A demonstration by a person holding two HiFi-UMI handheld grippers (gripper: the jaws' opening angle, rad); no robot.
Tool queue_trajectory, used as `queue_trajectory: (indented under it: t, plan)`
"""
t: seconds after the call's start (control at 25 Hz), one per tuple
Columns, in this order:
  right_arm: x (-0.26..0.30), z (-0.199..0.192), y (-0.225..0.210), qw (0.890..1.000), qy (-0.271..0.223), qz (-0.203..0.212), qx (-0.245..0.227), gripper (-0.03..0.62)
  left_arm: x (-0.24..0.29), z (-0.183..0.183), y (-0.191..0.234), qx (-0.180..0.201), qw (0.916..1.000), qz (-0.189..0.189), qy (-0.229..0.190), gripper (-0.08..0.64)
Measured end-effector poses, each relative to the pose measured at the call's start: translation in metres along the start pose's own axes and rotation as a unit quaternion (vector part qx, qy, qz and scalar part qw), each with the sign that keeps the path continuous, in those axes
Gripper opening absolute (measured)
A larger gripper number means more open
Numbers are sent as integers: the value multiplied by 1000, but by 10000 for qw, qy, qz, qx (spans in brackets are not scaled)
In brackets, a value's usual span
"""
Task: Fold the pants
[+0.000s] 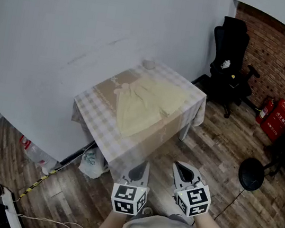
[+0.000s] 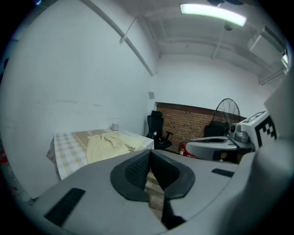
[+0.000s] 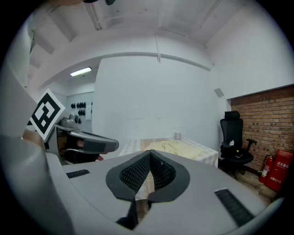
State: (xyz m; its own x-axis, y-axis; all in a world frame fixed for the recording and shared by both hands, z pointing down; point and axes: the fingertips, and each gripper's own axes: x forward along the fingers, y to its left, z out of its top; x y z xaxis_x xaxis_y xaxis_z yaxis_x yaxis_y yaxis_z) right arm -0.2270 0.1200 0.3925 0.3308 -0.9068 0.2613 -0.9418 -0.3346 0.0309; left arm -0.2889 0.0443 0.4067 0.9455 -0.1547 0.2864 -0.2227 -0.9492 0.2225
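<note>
1. Pants point(image 1: 146, 106): a pale yellow garment lying on top of the table point(image 1: 94, 111), on the checked cloth, roughly mid-surface. It lies loosely spread with some rumpling, and the near end reaches toward the table's front edge. No neat fold is visible.
2. A small white cup-like object point(image 1: 149, 63) sits at the far corner of the table, just beyond the pants and apart from them.
3. Left gripper point(image 1: 139, 170): held low in front of the person, well apart from the table. Its own view shows the pads pressed together with nothing between them.
4. Right gripper point(image 1: 183, 172): beside the left one and equally far from the cloth. Its pads also meet at the tips and it is empty.
5. Surroundings: a black office chair point(image 1: 231, 55) stands by the brick wall, and red fire extinguishers point(image 1: 277, 118) sit further along it.
6. Progress, as a judgement: folding has not begun. What is left is to step up to the table, open both tongs, take hold of the fabric, lay one leg over the other, then fold lengthwise.
</note>
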Motion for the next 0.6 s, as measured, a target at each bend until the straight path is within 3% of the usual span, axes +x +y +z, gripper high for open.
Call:
queue_trajectory:
  t: [0.6]
  plan:
    - [7, 2, 13, 9999, -18, -95, 39, -1, -2, -2, 13, -119, 9998, -172, 47, 5]
